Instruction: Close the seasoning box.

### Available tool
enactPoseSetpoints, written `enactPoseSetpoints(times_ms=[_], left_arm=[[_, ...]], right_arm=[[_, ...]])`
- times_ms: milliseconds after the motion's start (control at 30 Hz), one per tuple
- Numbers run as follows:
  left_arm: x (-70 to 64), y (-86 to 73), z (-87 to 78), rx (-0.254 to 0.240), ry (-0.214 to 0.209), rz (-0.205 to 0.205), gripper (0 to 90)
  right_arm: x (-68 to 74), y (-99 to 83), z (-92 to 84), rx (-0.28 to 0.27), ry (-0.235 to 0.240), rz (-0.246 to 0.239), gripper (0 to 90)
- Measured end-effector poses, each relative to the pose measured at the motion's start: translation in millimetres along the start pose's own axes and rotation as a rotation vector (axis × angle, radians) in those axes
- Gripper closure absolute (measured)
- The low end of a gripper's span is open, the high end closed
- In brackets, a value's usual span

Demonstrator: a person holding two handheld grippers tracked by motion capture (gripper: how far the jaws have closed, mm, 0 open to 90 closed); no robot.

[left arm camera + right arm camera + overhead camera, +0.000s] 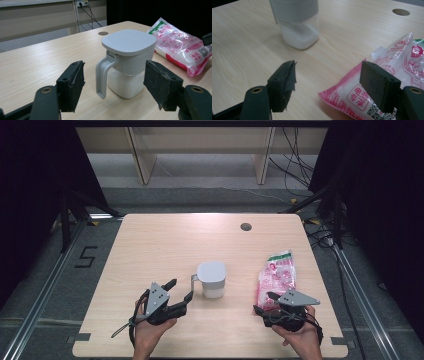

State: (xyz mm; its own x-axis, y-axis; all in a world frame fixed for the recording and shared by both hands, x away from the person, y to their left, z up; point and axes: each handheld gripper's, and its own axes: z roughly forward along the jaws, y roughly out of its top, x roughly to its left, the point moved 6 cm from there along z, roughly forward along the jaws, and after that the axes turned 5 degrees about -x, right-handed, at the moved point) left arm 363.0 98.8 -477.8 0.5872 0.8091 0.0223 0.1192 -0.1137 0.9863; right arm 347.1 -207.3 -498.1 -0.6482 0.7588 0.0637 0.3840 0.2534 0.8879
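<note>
The left hand-held gripper [113,87] is held with its jaws wide and nothing between them, aimed at the handle [102,77] of the grey-lidded container [211,279], which stands upright near the middle of the desk [150,250], just beyond the jaw tips. For a sound grasp, the handle should be brought squarely between the pads before any closing is done (a skewed bite would likely tip the container). The right hand-held gripper [328,85] is likewise spread wide and empty, poised over the near end of the pink-and-white bag [387,82], which lies flat to the right of the container, apart from it.
</note>
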Motion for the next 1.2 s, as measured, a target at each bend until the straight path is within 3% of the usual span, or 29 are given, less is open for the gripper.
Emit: enactPoseSetpoints(times_ms=[133, 233, 267, 467, 833, 933, 1000, 1033, 1067, 1133, 1200], left_arm=[[-0.3, -4.1, -2.6, -0.002, 0.004, -0.015, 31.6], [-0.6, -6.5, -3.8, -0.004, 0.002, -0.02, 31.6], [-1.2, -7.7, -4.7, -0.001, 0.008, -0.031, 31.6], [-2.1, -13.4, -7.8, 0.01, -0.004, -0.011, 31.1], [-10.3, -24.7, -11.9, 0.031, -0.011, 0.001, 28.7], [-13.5, -23.4, -13.8, 0.016, -0.007, -0.014, 28.4], [-13.6, -21.9, -13.5, 0.003, -0.025, 0.013, 28.3], [-14.8, -22.9, -14.8, 0.015, -0.013, 0.0, 28.2], [-15.6, -23.5, -14.4, 0.014, -0.013, -0.004, 28.1], [-14.5, -24.3, -12.5, 0.01, -0.027, 0.018, 28.0], [-15.9, -26.0, -12.9, 0.025, -0.015, 0.006, 28.0]], right_arm=[[-1.6, 0.5, 1.0, -0.006, 0.012, -0.03, 30.1], [-1.5, 0.4, 1.0, -0.005, 0.012, -0.028, 30.1], [0.3, -0.2, 0.3, -0.003, 0.003, -0.002, 30.1], [-1.1, -0.1, 1.0, 0.004, 0.009, -0.033, 30.1], [1.6, -2.2, 2.9, 0.01, 0.024, -0.037, 27.6], [2.9, -2.5, 4.3, 0.003, 0.027, -0.039, 26.8], [4.2, -2.7, 5.5, 0.002, 0.046, -0.047, 26.8], [6.5, -3.2, 4.6, 0.008, 0.043, -0.022, 26.7], [4.5, -2.6, 5.4, 0.004, 0.049, -0.055, 26.5], [5.1, -3.5, 5.3, 0.013, 0.051, -0.05, 26.2], [5.2, -3.9, 5.6, 0.011, 0.045, -0.051, 26.1]])
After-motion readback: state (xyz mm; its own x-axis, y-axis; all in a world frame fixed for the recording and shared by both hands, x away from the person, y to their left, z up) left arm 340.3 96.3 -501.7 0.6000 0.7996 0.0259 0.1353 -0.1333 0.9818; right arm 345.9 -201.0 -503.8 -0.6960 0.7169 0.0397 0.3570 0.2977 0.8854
